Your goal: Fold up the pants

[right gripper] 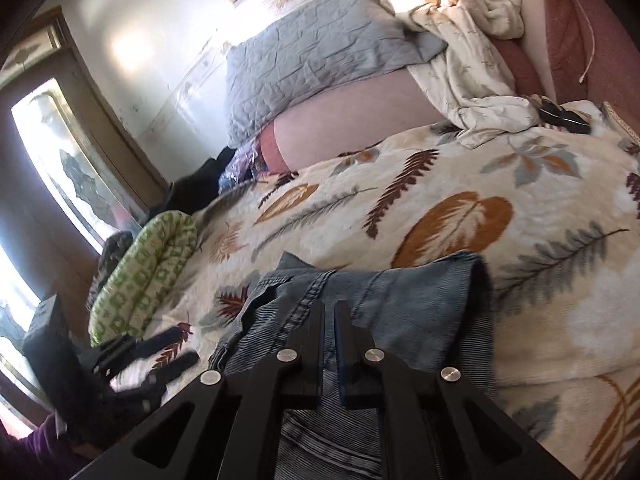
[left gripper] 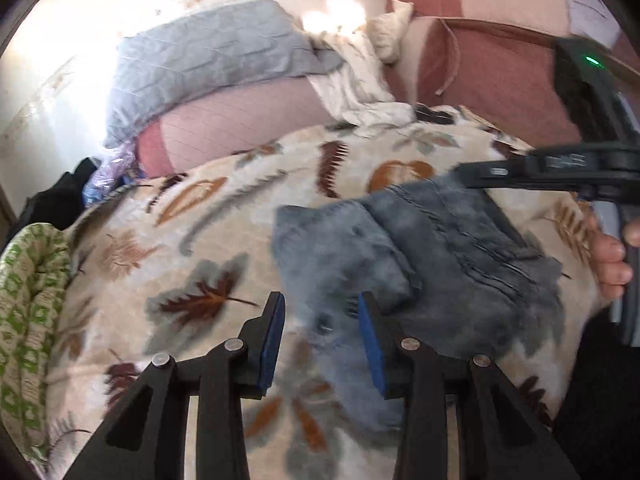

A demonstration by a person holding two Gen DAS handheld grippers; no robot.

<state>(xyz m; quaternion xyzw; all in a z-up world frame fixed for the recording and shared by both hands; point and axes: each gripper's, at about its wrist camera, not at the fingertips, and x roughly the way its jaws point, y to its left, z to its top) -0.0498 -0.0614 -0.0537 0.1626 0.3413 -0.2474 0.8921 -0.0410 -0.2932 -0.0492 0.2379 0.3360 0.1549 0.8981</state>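
Pants nearly folded on the bed

Your jeans [right gripper: 360,304] lie bundled on the leaf-print blanket [right gripper: 460,184]; right tongs [right gripper: 329,308] pressed together at their 6 o'clock, likely pinning the fold, left tongs [left gripper: 322,320] apart, holding nothing.

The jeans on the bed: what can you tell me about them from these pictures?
The jeans are faded blue-grey denim, folded into a compact bundle with stitched seams and layered edges showing. They lie on a cream leaf-print blanket. The right gripper sits over them with its jaws shut, though I cannot tell whether it pinches cloth. The left gripper is open beside the bundle's near edge, with nothing between its blue pads. The left view is blurred, so finer detail is lost.
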